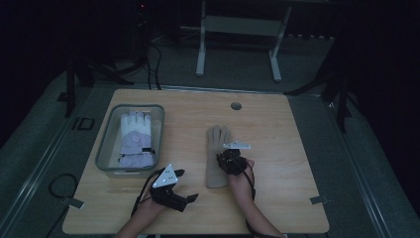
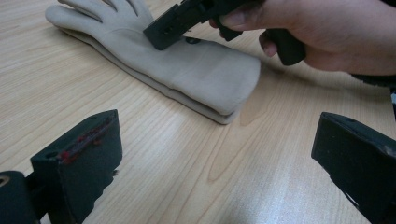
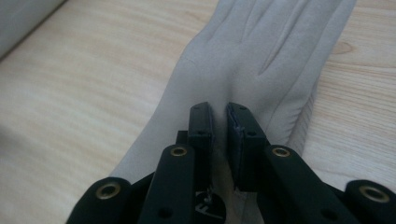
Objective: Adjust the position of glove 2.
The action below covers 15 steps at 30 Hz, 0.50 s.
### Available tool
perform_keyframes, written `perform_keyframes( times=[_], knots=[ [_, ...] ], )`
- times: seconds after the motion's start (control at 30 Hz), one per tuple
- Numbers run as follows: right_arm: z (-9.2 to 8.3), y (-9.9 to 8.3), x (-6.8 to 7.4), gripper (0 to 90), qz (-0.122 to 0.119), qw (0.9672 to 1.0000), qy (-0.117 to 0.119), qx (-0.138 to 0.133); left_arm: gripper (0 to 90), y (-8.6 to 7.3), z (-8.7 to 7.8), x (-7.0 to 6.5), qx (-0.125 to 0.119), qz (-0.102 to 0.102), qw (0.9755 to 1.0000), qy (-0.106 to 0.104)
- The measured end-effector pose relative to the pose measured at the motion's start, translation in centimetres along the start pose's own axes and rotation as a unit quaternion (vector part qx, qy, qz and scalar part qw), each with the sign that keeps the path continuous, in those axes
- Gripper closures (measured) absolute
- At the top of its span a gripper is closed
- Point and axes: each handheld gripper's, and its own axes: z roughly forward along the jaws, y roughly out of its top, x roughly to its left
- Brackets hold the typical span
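From above we see a wooden table (image 1: 277,198). A beige glove (image 1: 218,157) lies flat near its middle, fingers pointing to the far side. Our right gripper (image 1: 229,159) is down on the glove's middle part, at its right edge. Our left gripper (image 1: 187,186) rests near the front edge, left of the glove and well apart from it, with its jaws spread and nothing between them. At the left of the table stands a grey tray (image 1: 106,148) holding a white glove (image 1: 135,139).

Along the left gripper (image 2: 212,154) we see its two jaws wide apart over bare wood. Beyond them lies the beige glove (image 2: 196,70), cuff toward us, with the right gripper (image 2: 163,32) pressed down on its back and our right hand (image 2: 322,32) behind it.

Along the right gripper (image 3: 219,123) the jaws stand nearly closed, with a narrow gap between them, tips on the beige glove (image 3: 271,51) just below the finger seams. We cannot tell whether any cloth is pinched in that gap.
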Motion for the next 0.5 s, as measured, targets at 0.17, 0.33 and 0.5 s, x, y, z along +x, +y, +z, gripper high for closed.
perform_keyframes(
  times=[0.17, 0.33, 0.5],
  knots=[
    [-0.9, -0.5, -0.1, 77.5, -0.036, 0.9993, 0.008, 0.01, 1.9, 0.1, 0.2, -0.1, 0.001, 0.002, 1.0, 0.004],
    [-1.9, -0.3, -0.7, 63.5, -0.046, 0.9976, 0.051, 0.01, 1.9, 0.2, 0.4, -0.3, 0.006, 0.0, 0.9995, 0.032],
    [-3.0, 0.2, -1.0, 44.5, -0.087, 0.9943, 0.062, 0.001, 1.9, 0.4, 0.5, -0.4, -0.003, -0.003, 0.9986, 0.052]
  ],
)
